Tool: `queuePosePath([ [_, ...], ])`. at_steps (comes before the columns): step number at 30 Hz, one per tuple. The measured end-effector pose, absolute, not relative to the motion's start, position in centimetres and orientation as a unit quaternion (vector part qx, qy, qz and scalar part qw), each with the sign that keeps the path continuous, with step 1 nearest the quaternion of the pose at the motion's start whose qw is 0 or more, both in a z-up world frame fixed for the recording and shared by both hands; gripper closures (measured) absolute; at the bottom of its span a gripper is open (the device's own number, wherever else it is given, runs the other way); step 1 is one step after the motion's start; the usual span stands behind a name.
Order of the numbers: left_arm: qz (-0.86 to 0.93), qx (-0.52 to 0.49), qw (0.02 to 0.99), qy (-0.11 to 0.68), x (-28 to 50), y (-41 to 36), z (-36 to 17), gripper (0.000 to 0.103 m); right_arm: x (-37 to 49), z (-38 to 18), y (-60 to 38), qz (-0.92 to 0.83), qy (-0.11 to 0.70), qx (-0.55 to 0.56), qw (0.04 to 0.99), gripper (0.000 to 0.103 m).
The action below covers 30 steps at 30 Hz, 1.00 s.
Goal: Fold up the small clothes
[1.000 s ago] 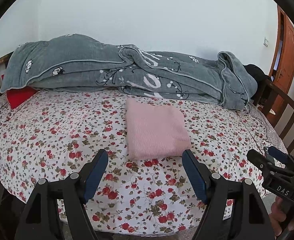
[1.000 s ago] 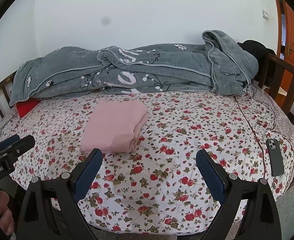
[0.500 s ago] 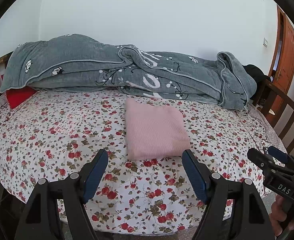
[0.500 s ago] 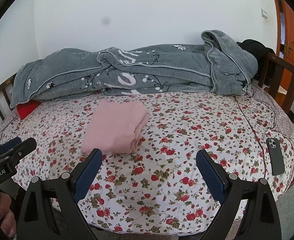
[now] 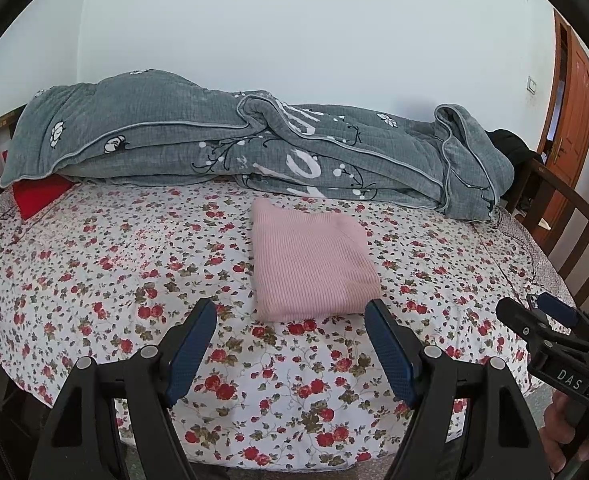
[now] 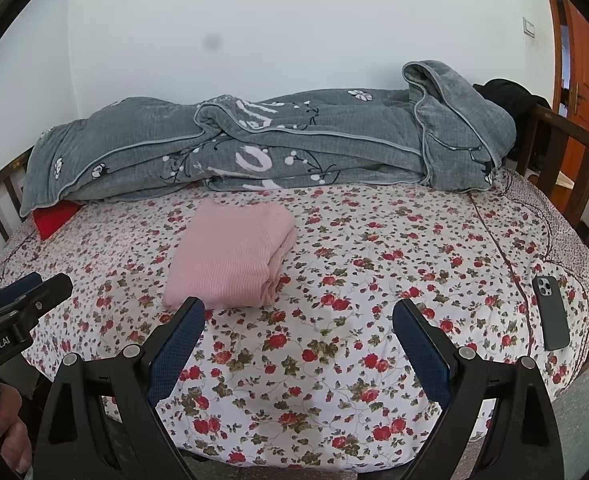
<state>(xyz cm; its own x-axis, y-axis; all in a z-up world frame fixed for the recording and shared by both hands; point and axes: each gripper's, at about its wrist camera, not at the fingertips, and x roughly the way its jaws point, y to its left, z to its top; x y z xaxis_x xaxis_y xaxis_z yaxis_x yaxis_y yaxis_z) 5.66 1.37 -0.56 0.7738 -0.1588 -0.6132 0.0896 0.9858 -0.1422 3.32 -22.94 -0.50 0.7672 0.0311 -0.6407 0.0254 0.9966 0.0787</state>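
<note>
A pink ribbed garment [image 5: 310, 264] lies folded into a neat rectangle on the floral bedsheet [image 5: 134, 264]; it also shows in the right wrist view [image 6: 230, 256]. My left gripper [image 5: 290, 320] is open and empty, held back above the bed's near edge just short of the garment. My right gripper [image 6: 298, 320] is open and empty, to the right of the garment's near corner. Each gripper shows at the edge of the other's view, the right one [image 5: 554, 332] and the left one [image 6: 18, 304].
A rumpled grey quilt [image 5: 254, 148] lies along the wall at the back. A red pillow [image 5: 38, 194] peeks out at the far left. A dark phone [image 6: 552, 312] lies near the bed's right edge. Wooden rails [image 5: 574, 240] bound the bed; an orange door [image 5: 574, 100] stands at right.
Both grippers have drawn back slightly and stay open. The folded pink garment has not moved.
</note>
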Motion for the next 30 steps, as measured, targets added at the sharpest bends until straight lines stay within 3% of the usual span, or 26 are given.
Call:
queuePosePath([
  [30,-0.064,-0.054,0.941,0.328,5.69,1.54,-0.34,0.028,3.07,-0.22,-22.33,-0.001,0.339,0.041,0.940,0.010],
])
